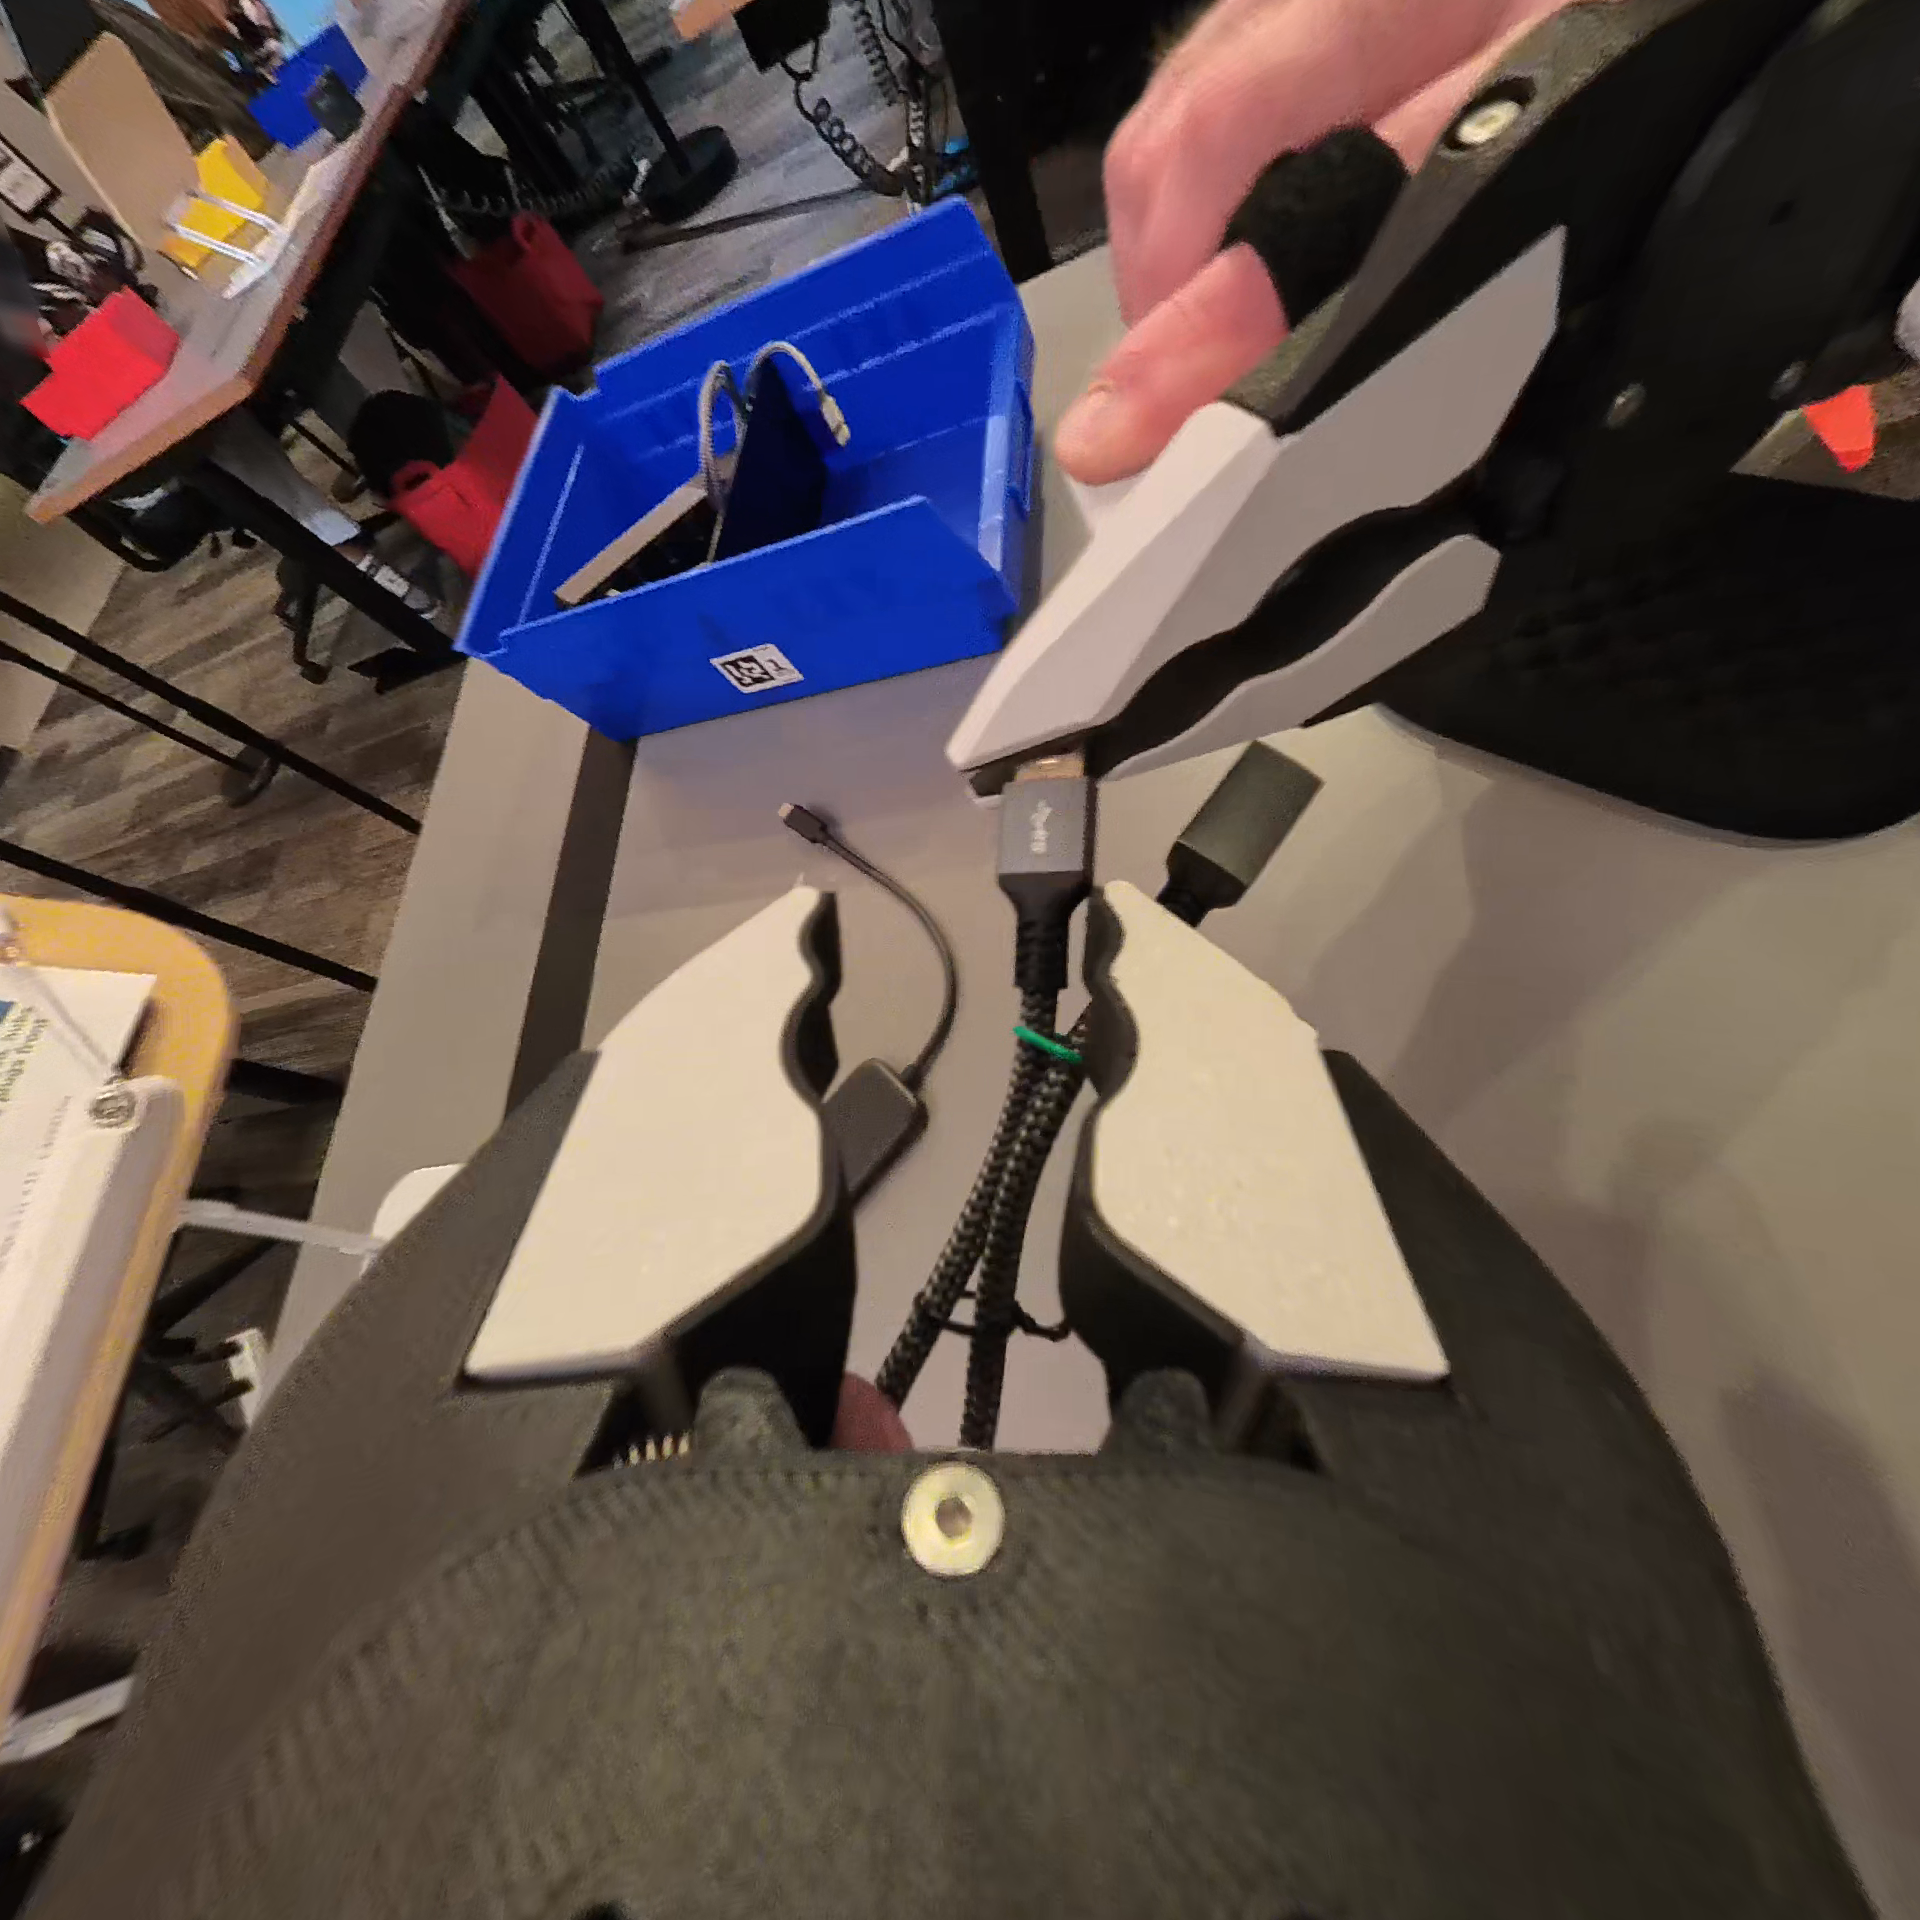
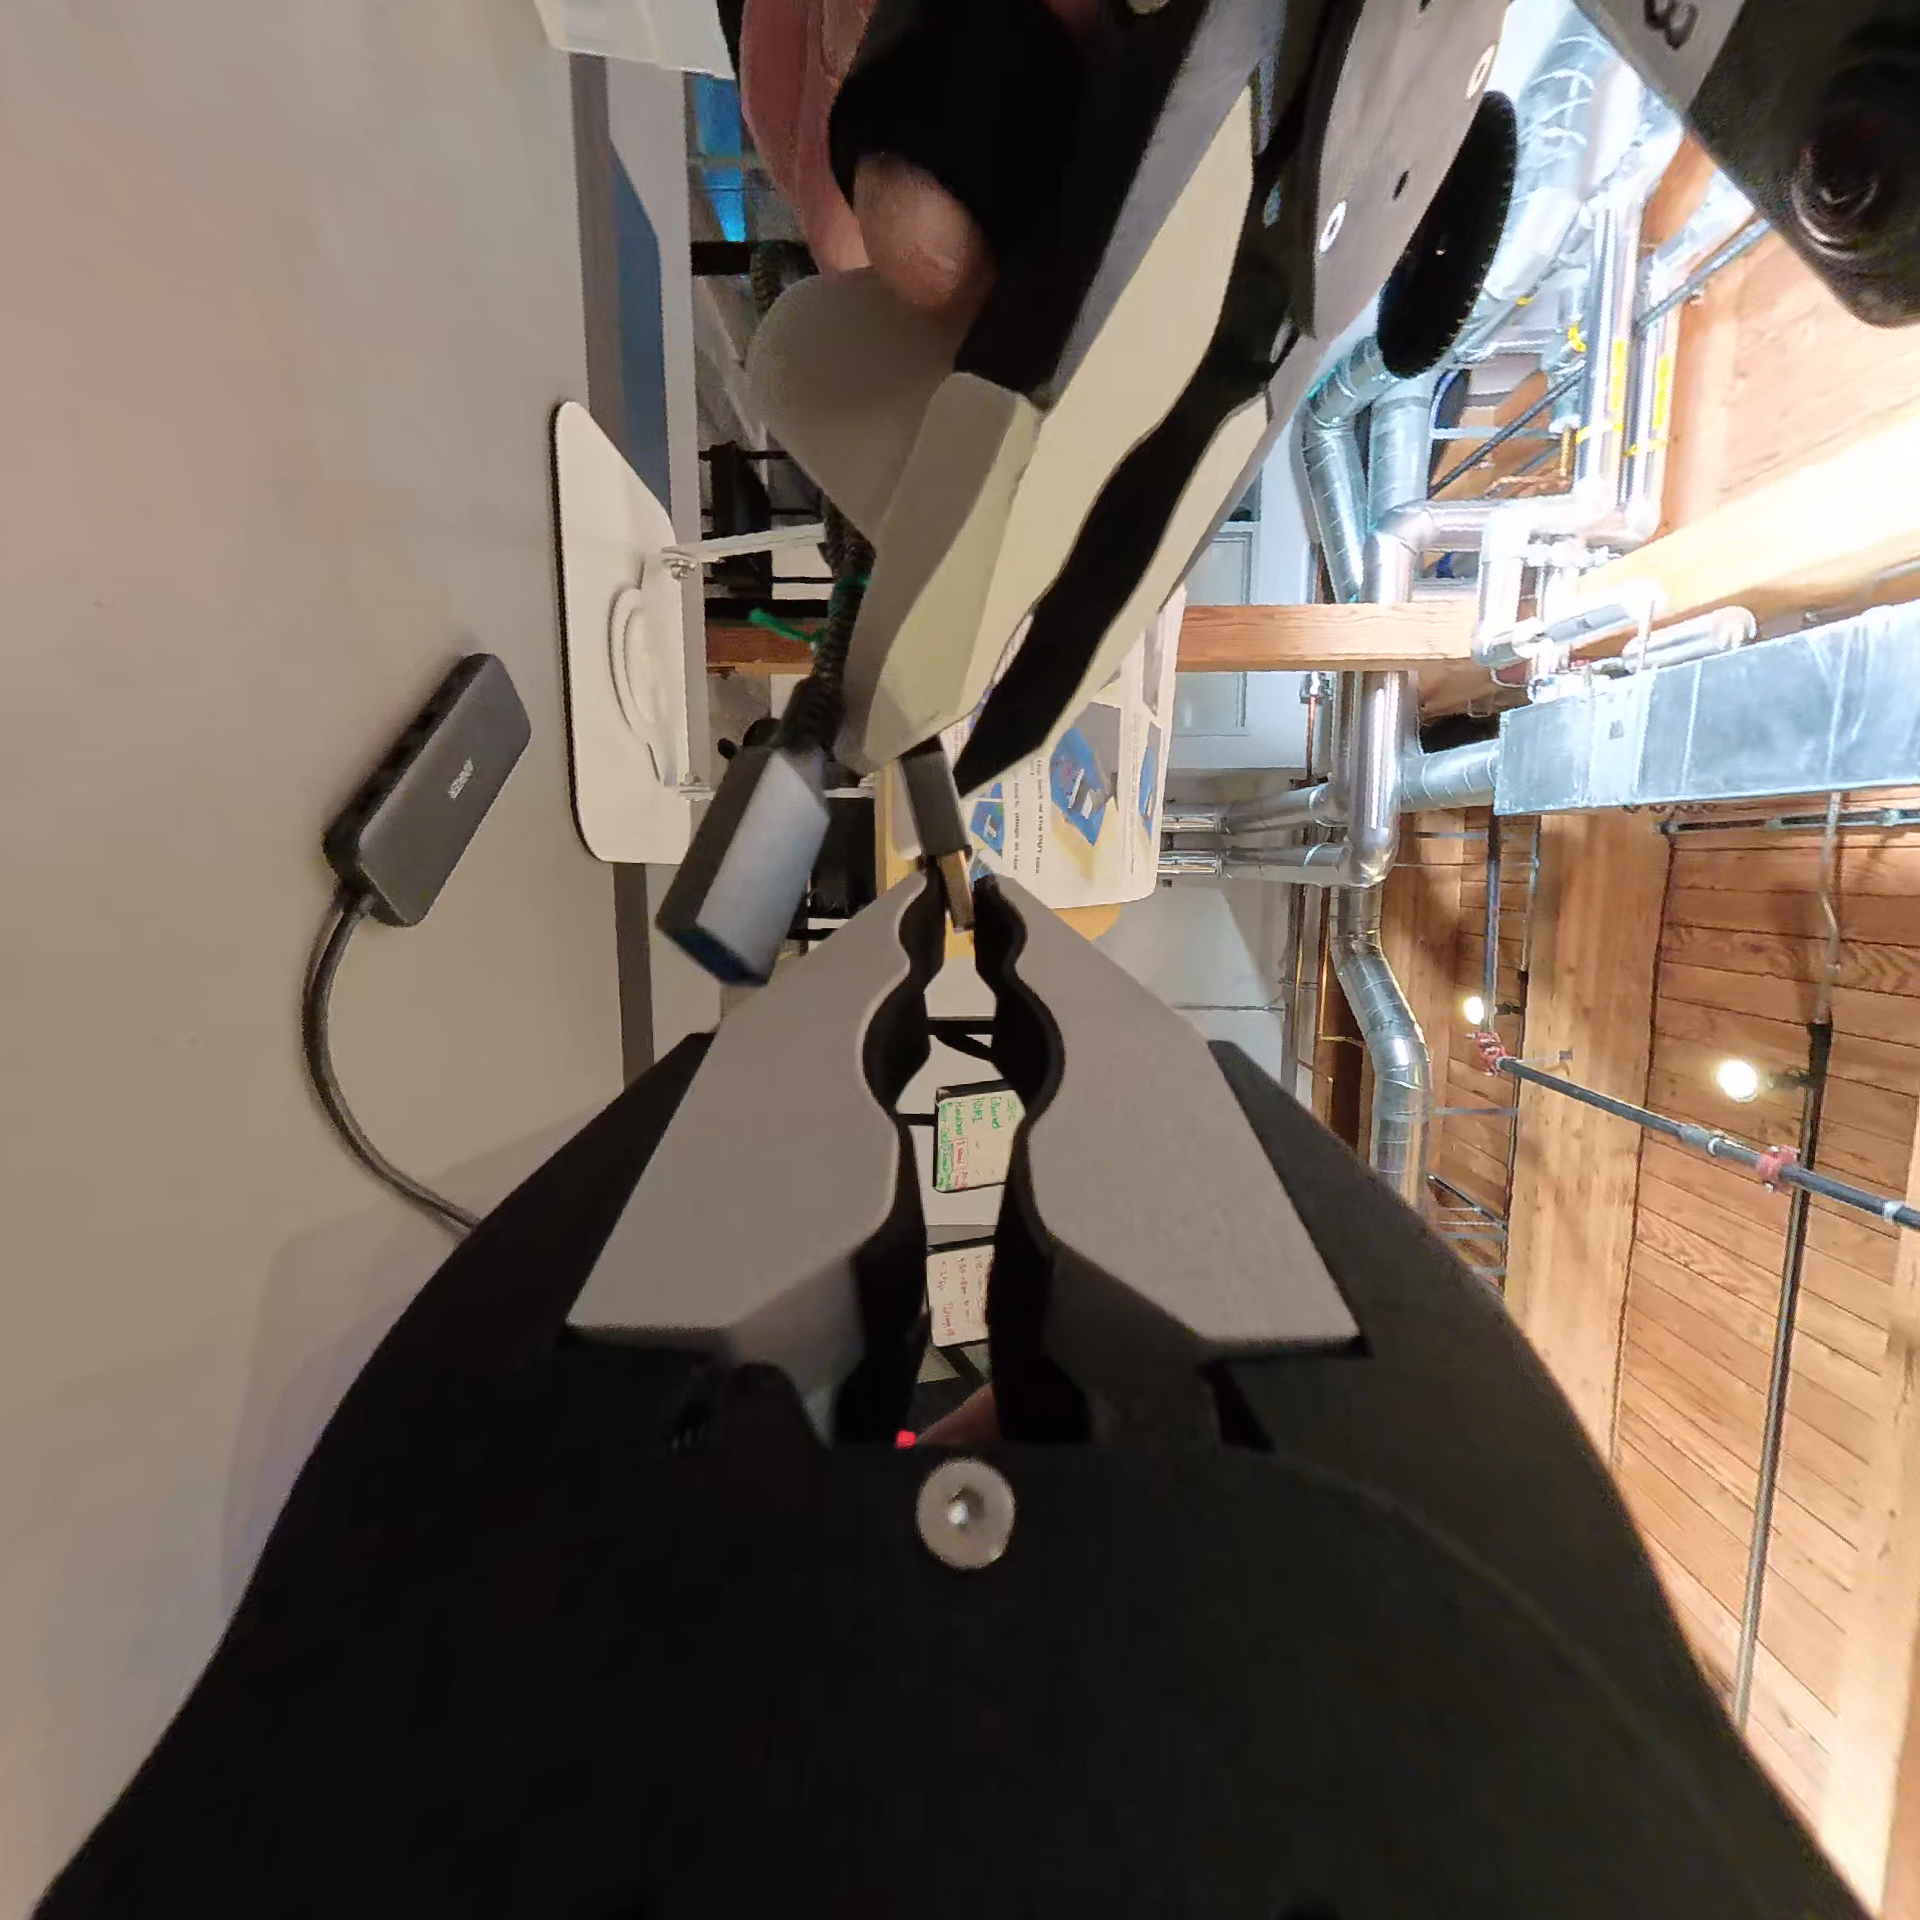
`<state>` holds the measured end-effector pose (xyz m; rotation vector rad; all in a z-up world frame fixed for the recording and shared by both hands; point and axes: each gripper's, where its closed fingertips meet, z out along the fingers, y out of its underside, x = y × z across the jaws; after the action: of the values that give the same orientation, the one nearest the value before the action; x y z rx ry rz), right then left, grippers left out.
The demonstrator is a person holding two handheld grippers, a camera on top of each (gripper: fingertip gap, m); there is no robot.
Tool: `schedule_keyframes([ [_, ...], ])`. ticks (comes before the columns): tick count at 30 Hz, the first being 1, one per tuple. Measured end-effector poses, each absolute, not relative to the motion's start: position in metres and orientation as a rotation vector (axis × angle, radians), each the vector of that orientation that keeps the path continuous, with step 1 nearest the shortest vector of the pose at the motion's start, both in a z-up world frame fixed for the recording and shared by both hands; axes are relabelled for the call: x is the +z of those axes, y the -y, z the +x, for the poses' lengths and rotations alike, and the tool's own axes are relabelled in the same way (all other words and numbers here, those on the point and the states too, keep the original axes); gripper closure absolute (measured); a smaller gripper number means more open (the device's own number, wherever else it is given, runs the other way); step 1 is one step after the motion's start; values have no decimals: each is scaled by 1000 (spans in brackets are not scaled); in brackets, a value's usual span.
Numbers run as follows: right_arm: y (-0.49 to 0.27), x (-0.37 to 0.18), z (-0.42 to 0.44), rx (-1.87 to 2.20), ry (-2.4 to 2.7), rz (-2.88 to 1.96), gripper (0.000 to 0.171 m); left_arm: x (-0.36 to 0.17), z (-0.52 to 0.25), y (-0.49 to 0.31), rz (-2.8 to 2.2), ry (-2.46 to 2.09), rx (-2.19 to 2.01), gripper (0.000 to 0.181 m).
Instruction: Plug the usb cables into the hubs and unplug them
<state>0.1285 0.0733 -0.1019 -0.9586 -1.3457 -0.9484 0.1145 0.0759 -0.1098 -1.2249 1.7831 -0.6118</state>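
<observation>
A black braided USB cable (image 1: pixel 1029 1039) runs between the fingers of my left gripper (image 1: pixel 961 909), which is open; the cable lies close to its right finger. My right gripper (image 1: pixel 1023 769) comes in from the upper right and is shut on the metal plug of the cable's grey connector (image 1: pixel 1044 831). In the right wrist view its tips (image 2: pixel 956 899) pinch that plug (image 2: pixel 958 883). The cable's other, socket-type end (image 1: pixel 1242 821) hangs beside it and also shows in the right wrist view (image 2: pixel 743 873). A dark grey hub (image 2: pixel 431 790) lies on the table (image 1: pixel 727 790), its thin lead's small plug (image 1: pixel 800 821) free.
A blue bin (image 1: pixel 831 623) holding a cable and a flat grey device stands at the table's far end. A white pad (image 2: pixel 613 665) lies near the table edge. A hand (image 1: pixel 1174 260) holds the right gripper. The table's left edge drops to the floor. The grippers are tip to tip, or close to it.
</observation>
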Motion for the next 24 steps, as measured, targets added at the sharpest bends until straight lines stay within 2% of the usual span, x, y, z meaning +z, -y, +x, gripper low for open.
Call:
schedule_keyframes([
  [2,-73,-98,124,-924,1315,-958,169,-102,110,-75,-1191,-1777,-619,133],
  [7,-76,-89,123,-914,1223,-961,169,-97,110,-64,-1196,-1768,-792,152],
  [11,-74,-91,124,-910,1179,-976,169,-94,119,-45,-1202,-1752,-1094,140],
  [17,-76,-85,131,-896,1087,-1004,168,-91,128,-55,-1211,-1654,-1010,139],
  [18,-75,-83,131,-901,1084,-999,168,-83,127,-61,-1213,-1599,-977,149],
  [20,-75,-83,131,-915,1096,-984,169,-62,121,-67,-1193,-1523,-985,159],
  [22,-75,-84,128,-916,1108,-973,170,-55,116,-70,-1190,-1527,-949,159],
  [24,-75,-83,126,-915,1114,-968,171,-76,117,-70,-1244,-1641,-843,158],
])
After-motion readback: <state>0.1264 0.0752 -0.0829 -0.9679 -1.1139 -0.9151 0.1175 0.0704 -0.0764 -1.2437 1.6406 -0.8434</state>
